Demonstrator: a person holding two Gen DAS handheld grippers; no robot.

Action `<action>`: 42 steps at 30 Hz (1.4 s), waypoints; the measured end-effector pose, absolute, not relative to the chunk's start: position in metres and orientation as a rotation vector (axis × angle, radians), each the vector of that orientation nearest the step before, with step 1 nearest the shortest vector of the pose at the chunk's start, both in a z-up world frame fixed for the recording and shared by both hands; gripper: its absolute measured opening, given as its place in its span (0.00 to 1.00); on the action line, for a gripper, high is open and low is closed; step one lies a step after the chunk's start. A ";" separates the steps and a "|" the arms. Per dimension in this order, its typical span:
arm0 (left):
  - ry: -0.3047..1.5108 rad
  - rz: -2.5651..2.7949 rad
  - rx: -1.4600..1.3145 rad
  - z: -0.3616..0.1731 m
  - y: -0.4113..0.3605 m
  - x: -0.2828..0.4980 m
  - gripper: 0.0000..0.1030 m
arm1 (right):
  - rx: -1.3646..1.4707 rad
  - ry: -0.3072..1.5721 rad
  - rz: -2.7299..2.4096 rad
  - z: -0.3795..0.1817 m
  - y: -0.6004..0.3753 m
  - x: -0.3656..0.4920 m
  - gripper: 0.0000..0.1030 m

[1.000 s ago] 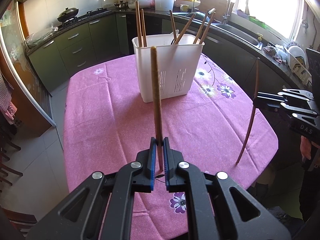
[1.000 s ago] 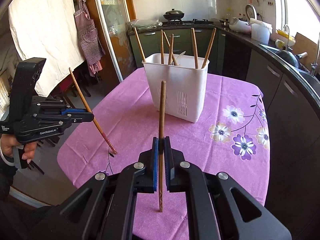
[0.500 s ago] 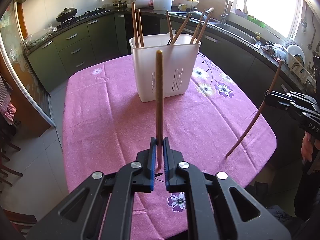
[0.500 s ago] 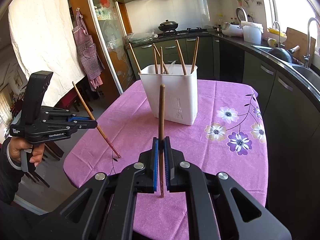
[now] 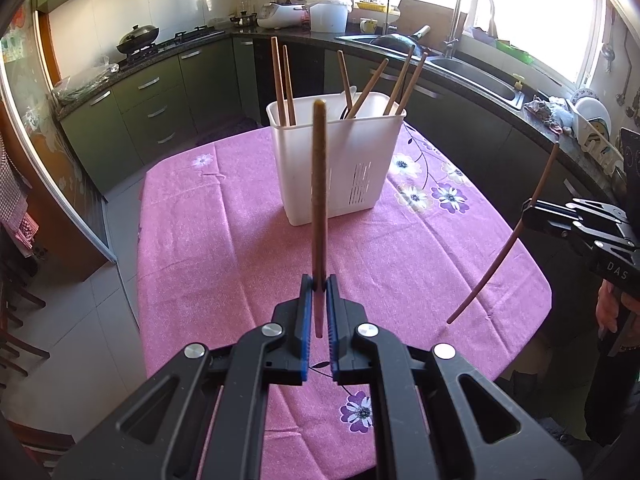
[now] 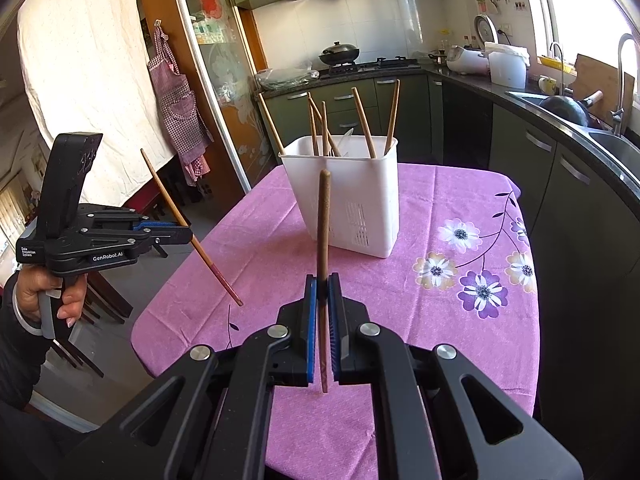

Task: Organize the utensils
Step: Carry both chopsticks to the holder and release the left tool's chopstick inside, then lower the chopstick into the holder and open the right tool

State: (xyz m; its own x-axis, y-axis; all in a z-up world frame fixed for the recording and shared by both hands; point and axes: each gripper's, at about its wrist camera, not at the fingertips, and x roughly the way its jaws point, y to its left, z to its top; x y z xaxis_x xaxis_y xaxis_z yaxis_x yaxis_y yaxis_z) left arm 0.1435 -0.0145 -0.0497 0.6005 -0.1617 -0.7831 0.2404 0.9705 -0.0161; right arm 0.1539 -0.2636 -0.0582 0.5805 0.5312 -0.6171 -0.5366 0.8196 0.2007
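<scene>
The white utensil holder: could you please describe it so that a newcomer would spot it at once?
On the table with the pink flowered cloth stands the white utensil holder, a tall rectangular plastic bin. It alone stands on the cloth, slotted low on its sides, with wooden chopsticks sticking out.

Black plastic grippers are showing blue pads and silver screws. One is bearing white "GenRobot.AI" lettering. The person is wearing a dark sleeve.

Wok on stove, checked apron hanging, faucet over sink.
</scene>
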 end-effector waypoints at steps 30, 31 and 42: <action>0.710 -0.174 0.046 0.066 -0.042 0.276 0.07 | 0.019 0.733 0.648 -0.064 -0.275 0.165 0.06; 0.734 -0.175 0.048 0.058 -0.042 0.280 0.07 | 0.018 0.734 0.647 -0.064 -0.275 0.166 0.06; 0.766 -0.209 0.026 0.025 -0.031 0.264 0.29 | 0.006 0.676 0.644 -0.026 -0.266 0.179 0.06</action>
